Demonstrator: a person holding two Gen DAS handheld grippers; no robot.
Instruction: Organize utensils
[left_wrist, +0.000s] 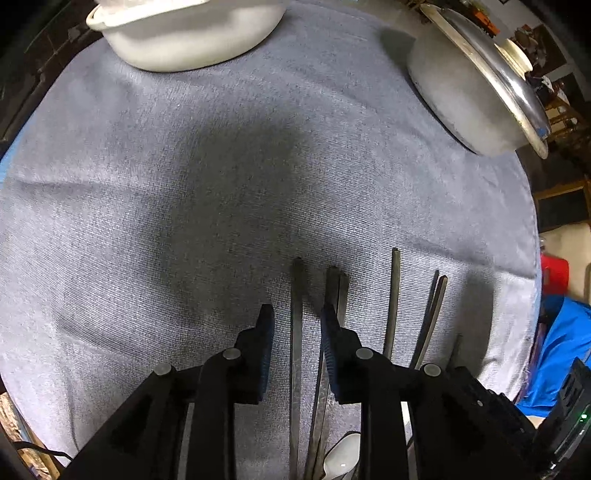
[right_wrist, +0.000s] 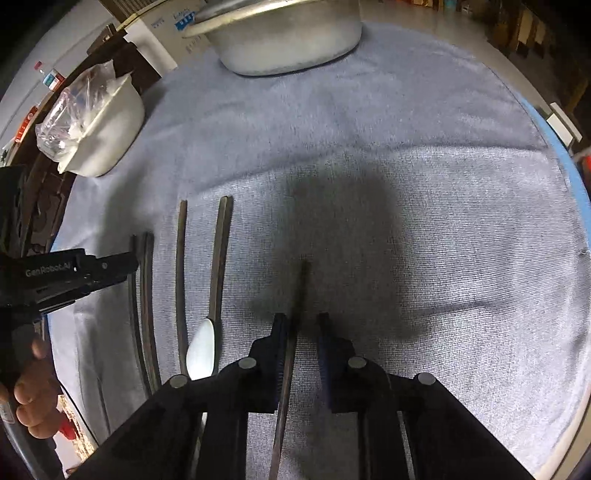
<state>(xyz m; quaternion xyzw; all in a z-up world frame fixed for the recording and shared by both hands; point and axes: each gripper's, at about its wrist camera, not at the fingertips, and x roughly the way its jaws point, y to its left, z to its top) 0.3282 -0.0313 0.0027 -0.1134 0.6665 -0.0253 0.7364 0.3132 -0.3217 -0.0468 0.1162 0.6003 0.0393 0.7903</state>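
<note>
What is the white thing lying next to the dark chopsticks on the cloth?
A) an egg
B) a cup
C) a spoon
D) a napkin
C: the right wrist view shows a white spoon with its oval bowl lying flat on the grey cloth, right beside the dark chopsticks.
</note>
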